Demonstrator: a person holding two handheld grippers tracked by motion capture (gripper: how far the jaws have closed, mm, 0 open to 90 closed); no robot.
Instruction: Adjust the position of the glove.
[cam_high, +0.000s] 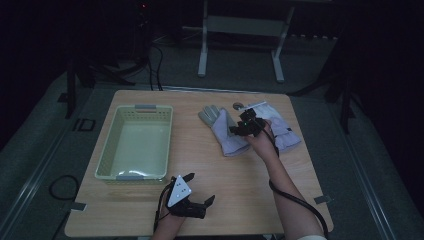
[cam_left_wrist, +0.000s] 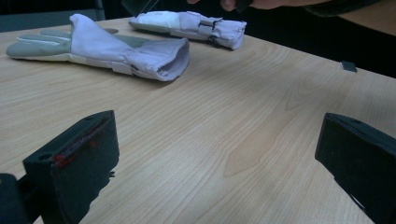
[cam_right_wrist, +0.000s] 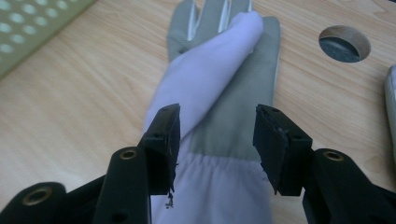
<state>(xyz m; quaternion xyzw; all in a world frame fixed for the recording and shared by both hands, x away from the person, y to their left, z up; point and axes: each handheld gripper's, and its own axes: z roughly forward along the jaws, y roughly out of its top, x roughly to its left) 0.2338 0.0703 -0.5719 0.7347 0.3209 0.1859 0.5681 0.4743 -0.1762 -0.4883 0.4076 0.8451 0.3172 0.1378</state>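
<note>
Right gripper view puts us right over the near glove (cam_right_wrist: 219, 135): it lies flat on the tabletop (cam_right_wrist: 70, 107), cuff toward the camera, fingers pointing away, thumb flap folded across the palm. Its long axis runs straight up between the jaws, and the right claw (cam_right_wrist: 217, 140) hangs spread wide over the cuff, nothing pinched yet! From the high view, that glove (cam_high: 222, 131) sits right of the basket (cam_high: 102, 155), with a second glove (cam_high: 285, 132) just beside it. Both are out on the wood and the basket looks bare, so by my reading the gathering has hardly begun. The left claw (cam_high: 200, 189) waits gaping and idle near the front edge.
</note>
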